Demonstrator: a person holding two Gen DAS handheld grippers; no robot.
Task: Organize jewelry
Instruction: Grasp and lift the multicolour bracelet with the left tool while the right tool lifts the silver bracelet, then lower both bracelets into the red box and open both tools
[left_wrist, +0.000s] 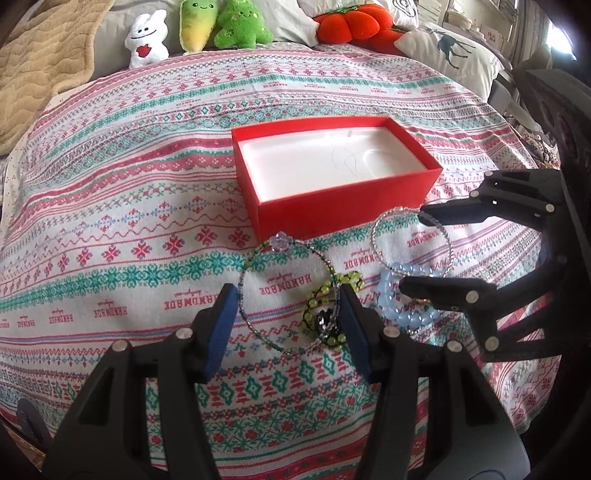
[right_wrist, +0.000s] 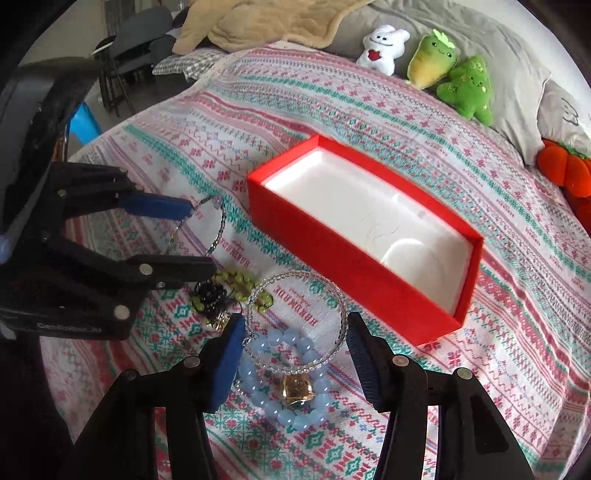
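Observation:
A red box (left_wrist: 343, 218) (right_wrist: 332, 277) with a white liner sits open on the patterned bedspread (left_wrist: 110, 206). In front of it lie several bracelets. My left gripper (left_wrist: 287, 291) (right_wrist: 201, 236) has both pads against a thin beaded bracelet (left_wrist: 258, 254) (right_wrist: 222, 221) with a lilac flower; a green bead bracelet (left_wrist: 351, 278) (right_wrist: 236, 278) with a black charm lies by its right finger. My right gripper (right_wrist: 295, 325) (left_wrist: 410, 250) is shut across a clear bead bracelet (right_wrist: 295, 275) (left_wrist: 375, 236), just above a pale blue bead bracelet (right_wrist: 288, 413) (left_wrist: 406, 317) with a gold charm.
Plush toys line the bed's far side: a white one (left_wrist: 147, 37) (right_wrist: 384, 44), two green ones (left_wrist: 221, 26) (right_wrist: 450, 70) and a red-orange pumpkin (left_wrist: 351, 24) (right_wrist: 569, 170). A tan blanket (left_wrist: 40, 62) (right_wrist: 266, 26) and pillows (left_wrist: 450, 51) lie beyond.

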